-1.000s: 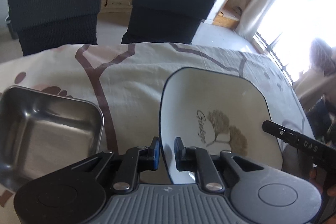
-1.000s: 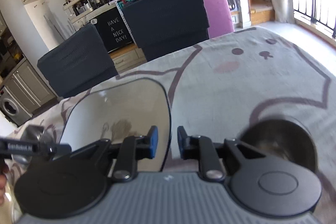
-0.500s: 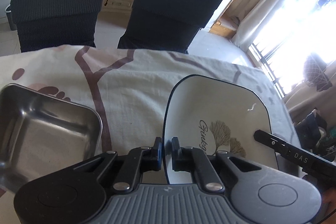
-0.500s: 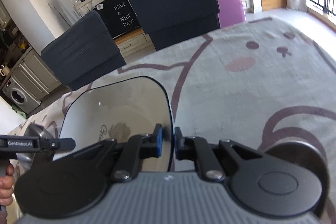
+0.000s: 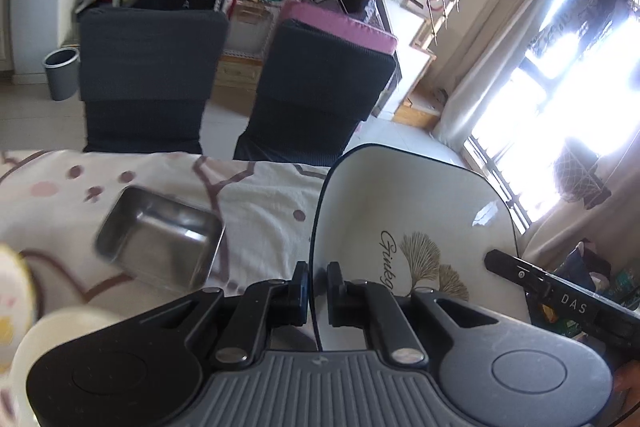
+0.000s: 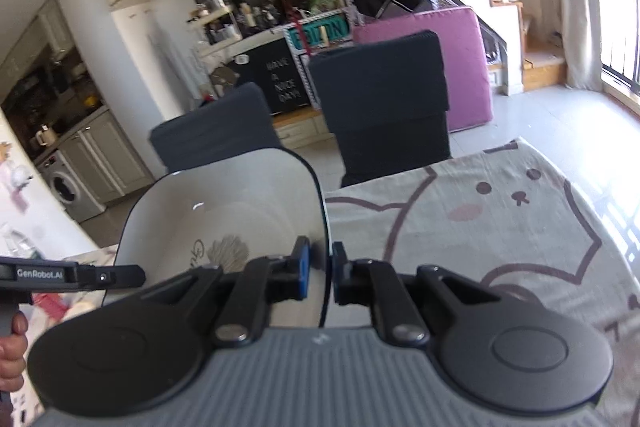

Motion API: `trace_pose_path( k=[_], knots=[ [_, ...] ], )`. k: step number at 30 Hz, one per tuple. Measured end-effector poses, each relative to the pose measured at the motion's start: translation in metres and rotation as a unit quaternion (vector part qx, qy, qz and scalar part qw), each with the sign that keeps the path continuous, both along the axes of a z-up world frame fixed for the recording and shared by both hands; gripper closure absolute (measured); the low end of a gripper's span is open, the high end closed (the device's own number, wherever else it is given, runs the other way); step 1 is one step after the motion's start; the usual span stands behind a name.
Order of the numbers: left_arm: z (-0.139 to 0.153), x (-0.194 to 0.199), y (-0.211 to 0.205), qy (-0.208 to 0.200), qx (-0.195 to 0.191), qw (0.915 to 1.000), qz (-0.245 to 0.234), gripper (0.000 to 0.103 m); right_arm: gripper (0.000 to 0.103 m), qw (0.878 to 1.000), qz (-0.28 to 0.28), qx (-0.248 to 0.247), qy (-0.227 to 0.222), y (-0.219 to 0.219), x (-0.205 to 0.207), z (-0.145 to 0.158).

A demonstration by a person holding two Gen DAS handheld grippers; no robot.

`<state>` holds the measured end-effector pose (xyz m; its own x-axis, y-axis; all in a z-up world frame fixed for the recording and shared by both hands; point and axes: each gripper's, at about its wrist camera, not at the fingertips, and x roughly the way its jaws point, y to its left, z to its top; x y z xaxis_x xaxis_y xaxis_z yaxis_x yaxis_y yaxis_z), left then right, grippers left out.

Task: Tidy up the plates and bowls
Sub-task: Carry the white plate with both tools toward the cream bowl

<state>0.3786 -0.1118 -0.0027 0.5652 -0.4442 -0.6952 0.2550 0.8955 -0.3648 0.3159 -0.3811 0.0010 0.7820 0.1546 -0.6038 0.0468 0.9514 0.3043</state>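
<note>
One square white plate [image 5: 416,211], one steel tray [image 5: 160,241], two dark chairs [image 5: 148,79], one pink cushion [image 6: 452,39], one bin [image 5: 61,73].

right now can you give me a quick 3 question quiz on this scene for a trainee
1. True or false: the square plate rests flat on the tablecloth.
2. Which edge of the plate does the left gripper clamp, seen from its own camera?
A. left edge
B. far edge
C. right edge
3. Fill in: the empty metal container left of the plate is a ____.

Key:
1. False. Both grippers hold it up off the cloth; the right gripper pinches the opposite edge.
2. A.
3. Steel tray, sitting on the cloth.
</note>
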Motion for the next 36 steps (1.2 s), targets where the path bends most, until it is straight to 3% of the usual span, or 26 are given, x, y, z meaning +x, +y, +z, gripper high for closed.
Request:
trace_pose_path(
  k=[6,11,16,25,30,36],
  knots=[
    [0.012,-0.077,0.026,-0.009,-0.003,0.9999,0.007,0.094,0.089,1.000,0.015,-0.002,0.001,0.022,-0.055,0.023],
    [-0.016,-0.126,0.048,0.031,-0.013,0.9991,0.027,0.094,0.089,0.999,0.023,-0.002,0.033,0.040,-0.086,0.009],
    [-0.060,-0.151,0.060,0.095,-0.010,0.9947,0.039,0.094,0.089,0.994,0.039,-0.011,0.098,0.057,-0.101,-0.027],
    [-0.131,-0.161,0.061,0.209,0.022,0.9773,0.025,0.094,0.086,0.966,0.050,-0.017,0.253,0.065,-0.099,-0.112],
    [-0.149,-0.149,0.060,0.238,0.026,0.9702,0.036,0.094,0.086,0.956,0.047,-0.011,0.291,0.076,-0.093,-0.138],
    [-0.157,-0.133,0.052,0.233,0.033,0.9712,0.036,0.094,0.086,0.953,0.036,-0.023,0.298,0.077,-0.079,-0.155]
  ],
)
